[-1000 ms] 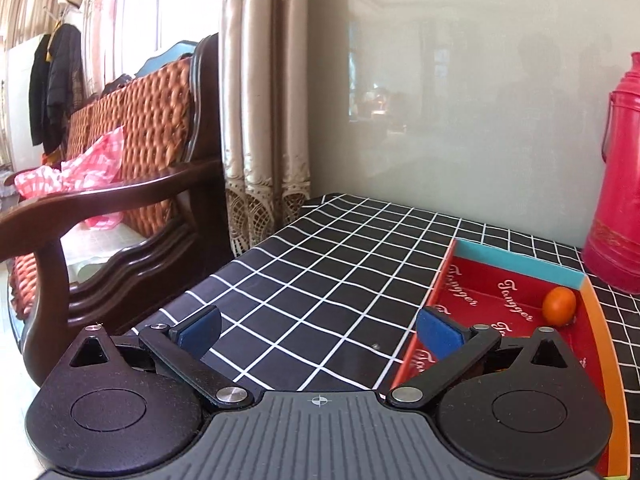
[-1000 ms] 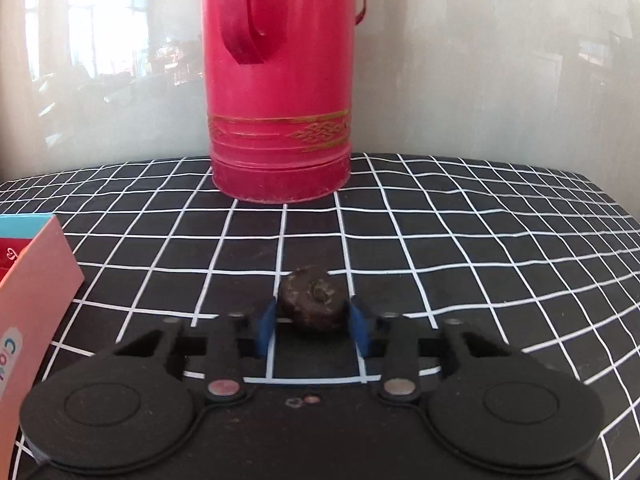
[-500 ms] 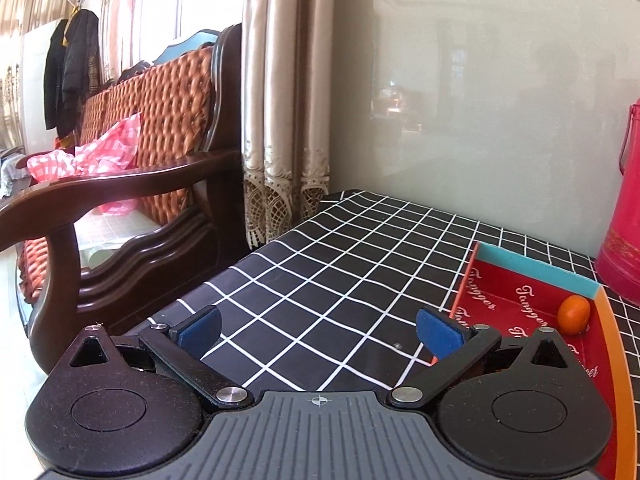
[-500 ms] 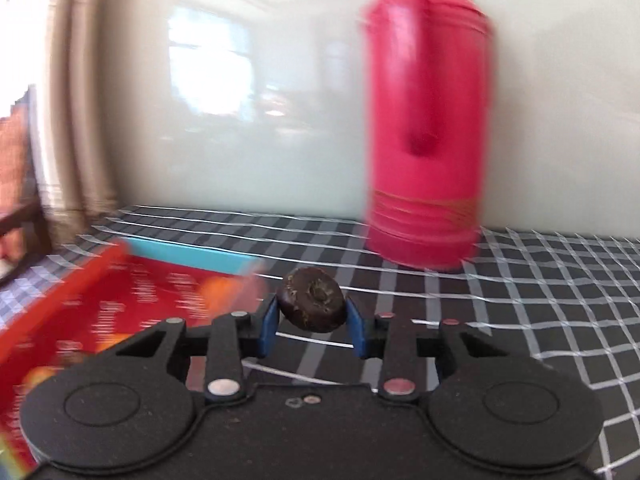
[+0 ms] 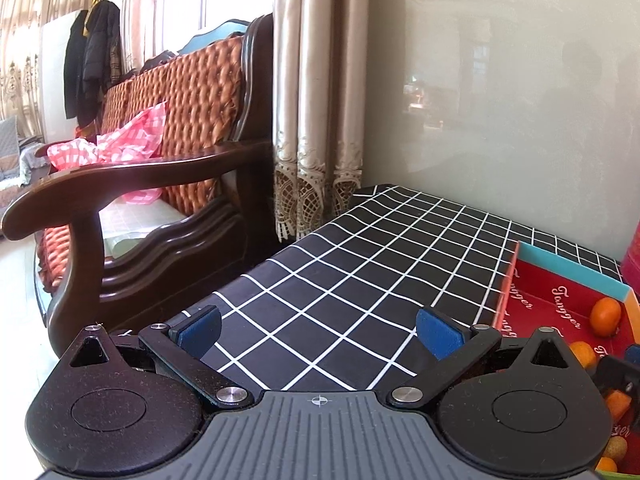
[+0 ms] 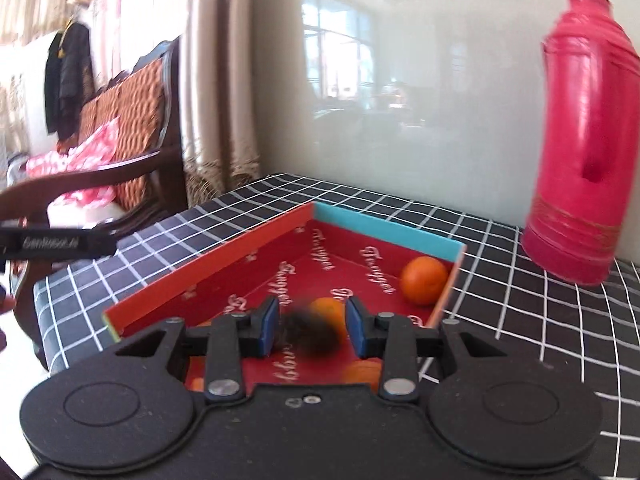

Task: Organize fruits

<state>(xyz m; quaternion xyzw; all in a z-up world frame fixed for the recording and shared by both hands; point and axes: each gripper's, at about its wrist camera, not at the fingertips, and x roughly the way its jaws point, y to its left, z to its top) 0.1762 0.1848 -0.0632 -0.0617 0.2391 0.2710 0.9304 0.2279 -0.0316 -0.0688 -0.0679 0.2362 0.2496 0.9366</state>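
Observation:
My right gripper [image 6: 313, 326] hangs over the red box [image 6: 208, 270]. Its jaws have parted and the dark brown fruit [image 6: 308, 334] is a blurred shape between them, no longer pinched. Several oranges lie in the box, one [image 6: 424, 280] in the far right corner and one [image 6: 330, 312] just behind the dark fruit. My left gripper [image 5: 318, 326] is open and empty above the checked tablecloth [image 5: 360, 272], left of the box [image 5: 560, 304]. An orange [image 5: 605, 316] shows in the box there, and the right gripper's tip [image 5: 624, 364] enters at the right edge.
A tall red thermos [image 6: 580, 160] stands on the table right of the box. A wooden armchair [image 5: 160, 184] with an orange cushion stands off the table's left edge, beside curtains [image 5: 320, 120]. A glossy wall runs behind the table.
My right gripper swung left from the thermos to over the box and opened, letting go of the dark fruit. My left gripper drifted slightly left, staying open.

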